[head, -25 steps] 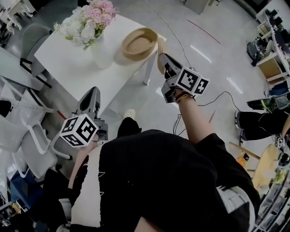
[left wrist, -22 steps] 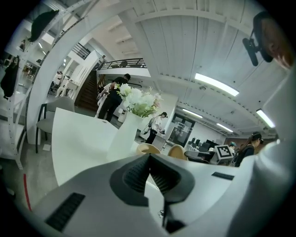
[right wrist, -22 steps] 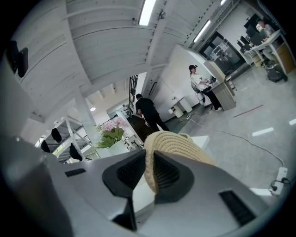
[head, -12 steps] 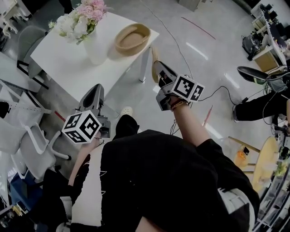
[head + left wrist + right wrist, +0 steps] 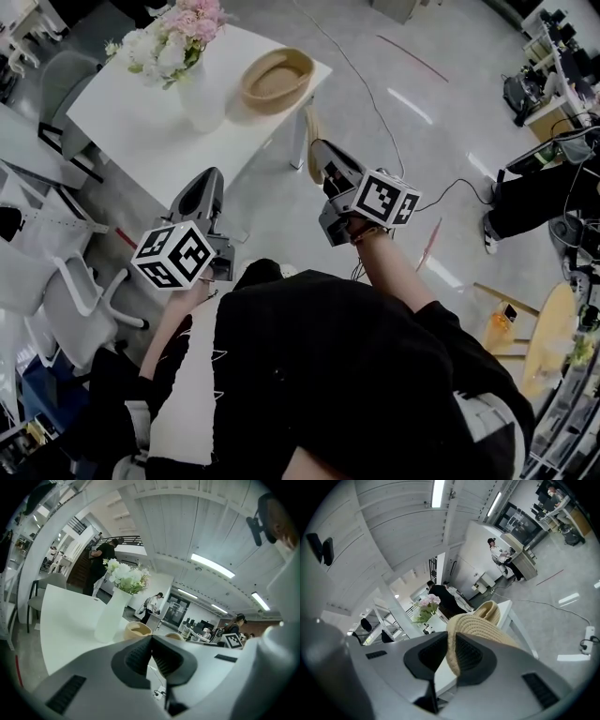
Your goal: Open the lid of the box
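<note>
Head view: the person's two claws are held out in front of the body, above the floor [image 5: 441, 122]. The left claw [image 5: 210, 180] is closed, its ribbed pads meeting at the tips with nothing between them, as the left gripper view confirms [image 5: 151, 641]. It points toward the white surface [image 5: 131, 112] without touching it.

The right claw [image 5: 321, 155] grips the woven, straw-coloured lid [image 5: 310, 150] edge-on. In the right gripper view the pads of this claw [image 5: 451, 645] press on the lid's rim from both sides, and the rest of the lid [image 5: 480, 631] rises beyond them. The lid hangs off the surface, just beside its near corner and well apart from the box.

The box [image 5: 275, 80], an oval woven basket, stands uncovered near that corner, its hollow inside visible. It also shows in both gripper views [image 5: 137, 630] [image 5: 491, 611]. Near it stands a white vase [image 5: 204, 98] of pink and white flowers [image 5: 178, 42].
</note>
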Motion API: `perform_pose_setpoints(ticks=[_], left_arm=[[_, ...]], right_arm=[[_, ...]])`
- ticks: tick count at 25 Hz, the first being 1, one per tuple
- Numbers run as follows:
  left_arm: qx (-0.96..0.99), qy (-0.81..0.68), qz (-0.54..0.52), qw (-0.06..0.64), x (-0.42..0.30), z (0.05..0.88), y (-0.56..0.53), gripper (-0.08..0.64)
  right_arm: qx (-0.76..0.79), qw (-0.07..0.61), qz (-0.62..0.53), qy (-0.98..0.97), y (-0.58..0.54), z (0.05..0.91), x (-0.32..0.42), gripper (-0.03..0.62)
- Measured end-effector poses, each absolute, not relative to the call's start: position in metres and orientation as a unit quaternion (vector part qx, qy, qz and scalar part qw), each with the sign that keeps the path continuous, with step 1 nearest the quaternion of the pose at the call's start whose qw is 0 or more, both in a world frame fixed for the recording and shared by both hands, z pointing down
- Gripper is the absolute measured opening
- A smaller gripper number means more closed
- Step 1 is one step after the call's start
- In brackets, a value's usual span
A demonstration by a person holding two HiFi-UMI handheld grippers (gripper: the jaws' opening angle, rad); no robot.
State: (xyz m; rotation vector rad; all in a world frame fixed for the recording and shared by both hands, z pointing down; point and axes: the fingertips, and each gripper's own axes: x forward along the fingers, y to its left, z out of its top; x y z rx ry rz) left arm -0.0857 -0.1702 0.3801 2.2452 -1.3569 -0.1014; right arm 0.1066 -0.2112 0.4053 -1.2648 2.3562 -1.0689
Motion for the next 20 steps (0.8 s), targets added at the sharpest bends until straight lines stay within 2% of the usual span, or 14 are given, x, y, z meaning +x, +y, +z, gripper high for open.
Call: perform_pose_setpoints(ticks=[12,20], left_arm=[[0.852,-0.463,-0.052,0.238,-0.091,0.346,-0.185,0.011],[0.862,-0.444,-0.045,0.241,-0.110,0.340,-0.179,0.011]], right_arm=[[-0.444,0.161,-0.316,0.823,-0.205,0.341,0.073,0.061],[-0.464,0.160,-0.317,0.812,-0.188,0.337,0.052,0.061]])
